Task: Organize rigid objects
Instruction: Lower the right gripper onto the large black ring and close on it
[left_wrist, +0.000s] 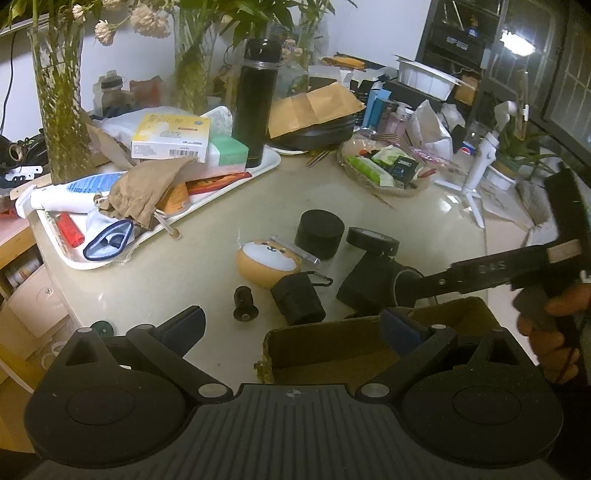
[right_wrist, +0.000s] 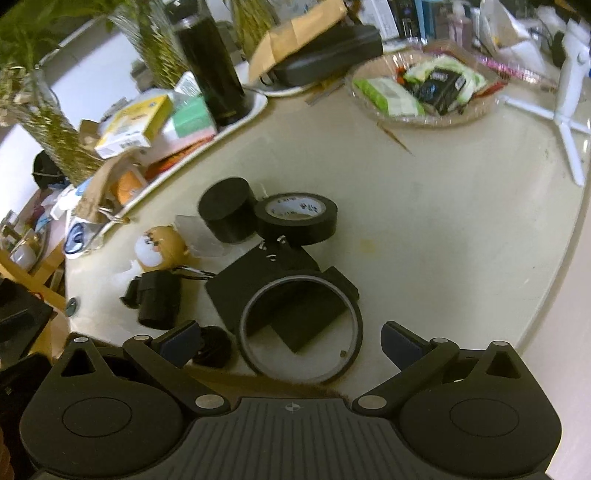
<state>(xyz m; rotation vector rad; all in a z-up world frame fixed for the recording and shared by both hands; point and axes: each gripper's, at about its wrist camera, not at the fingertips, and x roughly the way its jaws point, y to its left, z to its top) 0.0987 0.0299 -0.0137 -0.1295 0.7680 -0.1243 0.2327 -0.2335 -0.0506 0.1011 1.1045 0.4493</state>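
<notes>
On the cream table lie a black cylinder (left_wrist: 319, 234), a black tape roll (left_wrist: 373, 240) (right_wrist: 297, 218), a dog-faced orange case (left_wrist: 267, 260), a black pouch with a carabiner (left_wrist: 297, 299), a small black knob (left_wrist: 243, 302) and a black square box (left_wrist: 369, 284). My left gripper (left_wrist: 295, 325) is open above the near-left corner of an open cardboard box (left_wrist: 332, 350). My right gripper (right_wrist: 291, 343) is open, its fingers either side of a thin black ring (right_wrist: 301, 328) that leans on the square box (right_wrist: 266, 277); neither finger touches it.
A white tray (left_wrist: 258, 170) at the back left holds boxes, a paper bag and a tall black flask (left_wrist: 255, 103). A basket of snack packets (left_wrist: 388, 170) and a white tripod stand (left_wrist: 476, 177) stand at the back right. Glass vases of plants (left_wrist: 59, 110) line the left. A hand (left_wrist: 554, 332) holds the right gripper.
</notes>
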